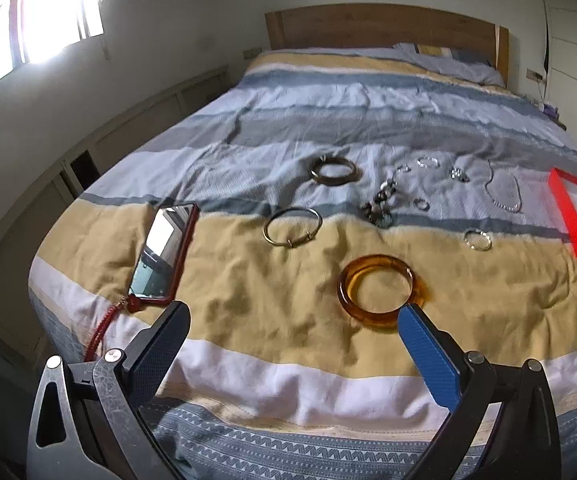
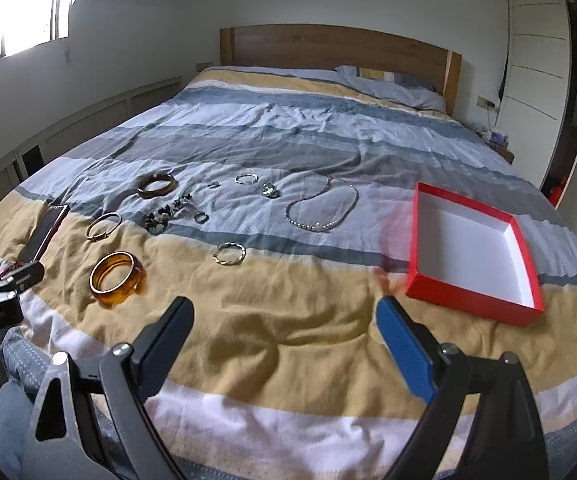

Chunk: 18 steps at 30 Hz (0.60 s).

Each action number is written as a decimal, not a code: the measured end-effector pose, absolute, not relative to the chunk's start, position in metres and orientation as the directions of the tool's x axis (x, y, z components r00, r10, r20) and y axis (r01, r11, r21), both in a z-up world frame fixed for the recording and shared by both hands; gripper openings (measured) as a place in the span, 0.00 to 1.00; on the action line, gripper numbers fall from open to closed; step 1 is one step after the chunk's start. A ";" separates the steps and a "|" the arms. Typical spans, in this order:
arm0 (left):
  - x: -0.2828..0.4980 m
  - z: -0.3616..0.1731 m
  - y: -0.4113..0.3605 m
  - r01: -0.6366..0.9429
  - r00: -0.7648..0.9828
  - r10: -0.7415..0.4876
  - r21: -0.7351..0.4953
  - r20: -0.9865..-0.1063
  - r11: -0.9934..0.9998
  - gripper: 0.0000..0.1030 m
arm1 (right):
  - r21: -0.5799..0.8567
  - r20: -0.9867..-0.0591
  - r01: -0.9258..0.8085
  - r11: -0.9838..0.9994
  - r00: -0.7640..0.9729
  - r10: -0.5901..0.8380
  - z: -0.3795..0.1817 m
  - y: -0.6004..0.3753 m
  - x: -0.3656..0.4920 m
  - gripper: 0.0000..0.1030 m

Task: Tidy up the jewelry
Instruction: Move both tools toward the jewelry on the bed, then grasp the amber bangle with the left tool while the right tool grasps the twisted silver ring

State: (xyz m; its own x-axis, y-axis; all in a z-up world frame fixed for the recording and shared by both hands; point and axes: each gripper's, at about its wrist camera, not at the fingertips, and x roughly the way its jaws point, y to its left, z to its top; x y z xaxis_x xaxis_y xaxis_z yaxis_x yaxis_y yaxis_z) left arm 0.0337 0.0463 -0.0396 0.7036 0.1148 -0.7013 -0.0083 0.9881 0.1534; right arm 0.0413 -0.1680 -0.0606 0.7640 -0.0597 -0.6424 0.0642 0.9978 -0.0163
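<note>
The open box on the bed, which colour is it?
The box is red outside, white inside; the right wrist view shows it best.

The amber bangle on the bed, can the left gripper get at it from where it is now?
Probably yes. The left gripper is open and the amber bangle lies flat just beyond its blue finger, with only bare bedspread between.

Left tongs (image 1: pixel 293 314): two wedge-shaped fingers (image 1: pixel 428 354), one faced with a textured blue pad, the other dark and dimpled, hinged by silver screws to scuffed grey metal arms with triangular cut-outs. Right tongs (image 2: pixel 284 314): same build, blue and black fingers (image 2: pixel 404 354), silver pivot screws, black linkage.
</note>
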 end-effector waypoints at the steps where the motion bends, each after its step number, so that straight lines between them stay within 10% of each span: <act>1: 0.035 -0.042 0.045 0.001 0.697 0.106 0.149 -0.710 0.989 0.98 | -0.015 -0.646 0.062 0.998 0.762 -0.057 -0.063 -0.170 0.044 0.90; 11: 0.058 -0.058 0.032 0.066 0.650 0.048 0.120 -0.758 0.991 0.98 | 0.036 -0.676 0.030 0.999 0.737 0.002 -0.084 -0.175 0.075 0.89; 18: 0.075 -0.071 0.008 0.192 0.596 -0.077 0.048 -0.799 0.980 0.78 | 0.066 -0.687 0.006 0.998 0.726 0.041 -0.094 -0.179 0.097 0.88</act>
State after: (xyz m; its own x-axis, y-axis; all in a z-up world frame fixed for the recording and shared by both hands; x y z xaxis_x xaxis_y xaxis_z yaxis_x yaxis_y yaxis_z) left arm 0.0754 0.0080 -0.0705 0.5961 -0.0773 -0.7992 0.1915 0.9803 0.0481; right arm 0.0971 -0.1790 -0.0940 0.7258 0.0409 -0.6866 0.0061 0.9978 0.0658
